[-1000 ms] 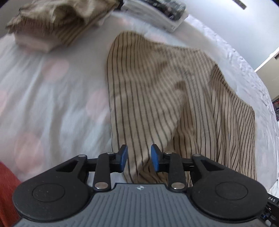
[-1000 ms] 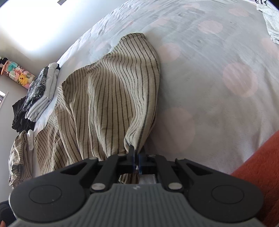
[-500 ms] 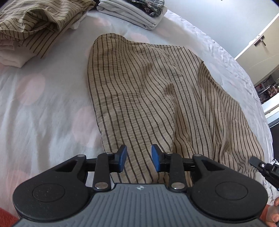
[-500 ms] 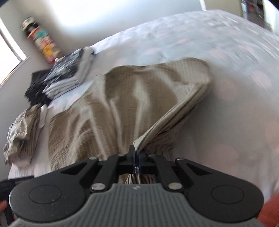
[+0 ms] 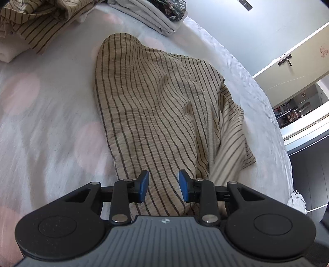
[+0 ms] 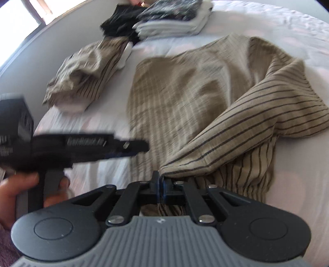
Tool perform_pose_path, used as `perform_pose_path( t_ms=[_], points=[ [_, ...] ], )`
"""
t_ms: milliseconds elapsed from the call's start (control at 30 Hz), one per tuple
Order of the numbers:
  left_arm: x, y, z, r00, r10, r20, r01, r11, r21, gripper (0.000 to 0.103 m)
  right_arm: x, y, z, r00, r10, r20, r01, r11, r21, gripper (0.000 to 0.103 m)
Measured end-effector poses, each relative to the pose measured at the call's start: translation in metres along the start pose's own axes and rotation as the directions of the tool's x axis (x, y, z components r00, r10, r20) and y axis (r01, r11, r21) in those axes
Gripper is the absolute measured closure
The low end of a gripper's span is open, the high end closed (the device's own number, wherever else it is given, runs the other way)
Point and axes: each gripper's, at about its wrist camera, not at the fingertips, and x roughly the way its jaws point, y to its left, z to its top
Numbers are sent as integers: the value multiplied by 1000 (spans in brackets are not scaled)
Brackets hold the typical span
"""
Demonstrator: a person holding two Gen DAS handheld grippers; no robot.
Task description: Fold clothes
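Observation:
A beige garment with dark stripes (image 5: pixel 160 102) lies spread on the white bed (image 5: pixel 51 123). My left gripper (image 5: pixel 163 185) hovers over its near hem, open, the cloth lying under the blue pads (image 5: pixel 143 185) and not pinched. In the right wrist view my right gripper (image 6: pixel 160 182) is shut on an edge of the striped garment (image 6: pixel 185 92). That side is lifted and drawn as a flap across the rest. The left gripper (image 6: pixel 135 146) shows blurred at the left of this view, held by a hand (image 6: pixel 18 184).
A folded striped pile (image 5: pixel 41 22) and a stack of folded white and dark clothes (image 5: pixel 156 16) sit at the far side of the bed. The bed's edge curves away on the right, with a door (image 5: pixel 298 61) beyond it.
My right gripper has swung sideways with the garment's edge, pulling that side over the middle. The left gripper has come into the right wrist view. The left gripper dipped slightly over the hem.

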Motion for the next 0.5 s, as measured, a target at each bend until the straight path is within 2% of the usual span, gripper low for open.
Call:
perform_pose_path(
  t_ms=[167, 300, 400, 500],
  points=[
    [2, 6, 1, 1000, 19, -2, -19, 1000, -20, 67, 30, 13, -16, 994, -8, -109, 4, 999, -39, 99],
    [5, 4, 1, 999, 46, -5, -46, 999, 1, 67, 44, 5, -20, 989, -33, -142, 28, 999, -39, 98],
    [6, 3, -1, 998, 64, -12, -64, 998, 18, 67, 50, -2, -20, 987, -29, -155, 26, 999, -24, 94],
    [6, 3, -1, 997, 73, -10, -73, 997, 12, 67, 46, -9, -15, 988, 3, -152, -2, 1000, 8, 81]
  ],
)
